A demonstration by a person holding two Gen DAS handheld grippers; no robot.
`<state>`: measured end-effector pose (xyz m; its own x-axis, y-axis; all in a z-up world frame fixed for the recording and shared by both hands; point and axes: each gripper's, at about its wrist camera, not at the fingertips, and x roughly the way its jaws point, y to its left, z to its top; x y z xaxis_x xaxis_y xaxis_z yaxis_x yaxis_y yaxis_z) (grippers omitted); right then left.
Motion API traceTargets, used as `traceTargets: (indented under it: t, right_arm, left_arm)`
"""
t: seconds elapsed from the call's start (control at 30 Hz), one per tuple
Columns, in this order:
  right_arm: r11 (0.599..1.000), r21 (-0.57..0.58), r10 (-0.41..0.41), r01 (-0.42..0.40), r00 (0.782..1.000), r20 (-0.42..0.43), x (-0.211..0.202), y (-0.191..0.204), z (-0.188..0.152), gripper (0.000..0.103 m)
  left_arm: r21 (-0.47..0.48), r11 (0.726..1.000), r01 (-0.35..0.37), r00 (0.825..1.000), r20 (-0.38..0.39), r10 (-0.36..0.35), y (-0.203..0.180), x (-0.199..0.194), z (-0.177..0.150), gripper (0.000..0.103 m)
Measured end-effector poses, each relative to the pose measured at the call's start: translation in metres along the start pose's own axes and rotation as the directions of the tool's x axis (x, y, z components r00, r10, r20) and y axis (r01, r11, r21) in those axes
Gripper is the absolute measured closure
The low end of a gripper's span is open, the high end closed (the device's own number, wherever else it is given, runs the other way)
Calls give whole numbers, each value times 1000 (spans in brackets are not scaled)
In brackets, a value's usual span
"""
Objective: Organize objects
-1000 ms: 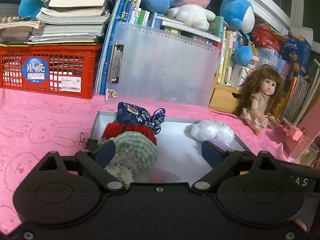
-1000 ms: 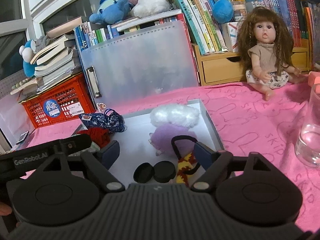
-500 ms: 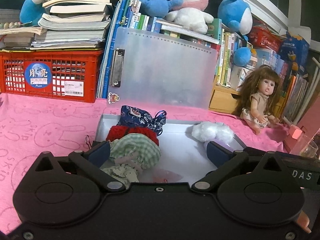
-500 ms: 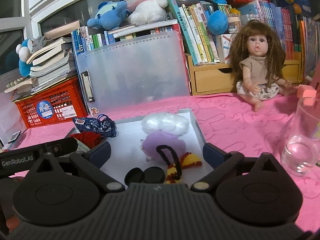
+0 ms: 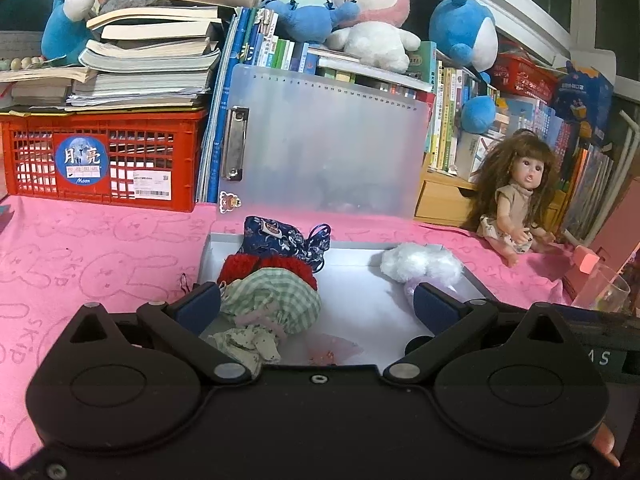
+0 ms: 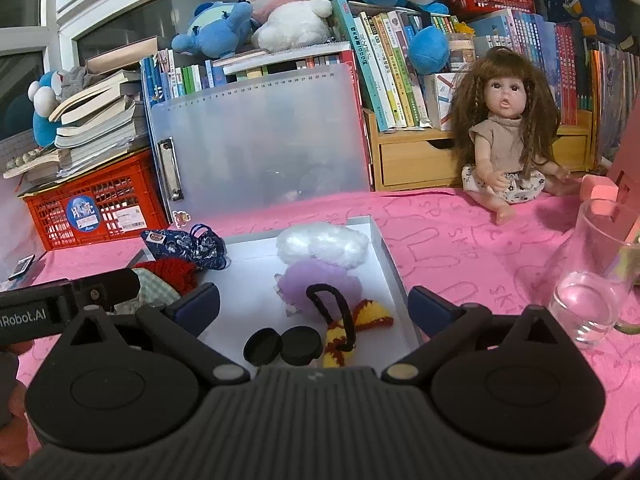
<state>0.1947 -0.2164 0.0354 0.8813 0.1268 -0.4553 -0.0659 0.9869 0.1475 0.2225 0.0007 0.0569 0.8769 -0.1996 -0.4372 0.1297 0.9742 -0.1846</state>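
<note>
On the pink cloth (image 5: 100, 248), at the twelve o'clock side of both our grippers, lies the white tray (image 5: 352, 276) with the small soft things we must organize. Our left gripper (image 5: 316, 306) has its fingers wide and holds nothing; the green checked pouch (image 5: 276, 306) lies between them, close to the finger at nine o'clock, but the pads do not press it. Behind this pouch, toward twelve o'clock, are the red knitted piece (image 5: 264, 266) and the dark blue floral pouch (image 5: 284, 240), each one touching the next. Our right gripper (image 6: 314, 304) is also wide and empty; between its fingers we see the purple pompom (image 6: 320, 280), the black hair loop (image 6: 332, 312) with the yellow and red knitted piece (image 6: 360, 320), and two black round caps (image 6: 282, 346) nearest to us. The white pompom (image 6: 324, 242) rests just behind the purple one. We judge that the left hand is nearer to the checked pouch, whose long axis runs about from one o'clock to seven o'clock, so the fingers already stand across it. Compared with one second ago, both pairs of jaws have just been opening to their widest, and the hands did not really change place, so the tray contents lie as they did
</note>
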Motion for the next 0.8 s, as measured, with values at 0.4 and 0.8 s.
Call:
traceTargets:
  t: [0.4,0.8]
  right_arm:
    - [1000,-8,-7,7,1000,-15,-9,0,-10,0]
    - [999,-45,-19,18,1000,-24,-26,4,-26,0]
  left_arm:
    - [-1,1000,-19,1000,-5,19,3,-11,-8,0]
    - [23,999,-44,997,-58,46,1,-30,-31,0]
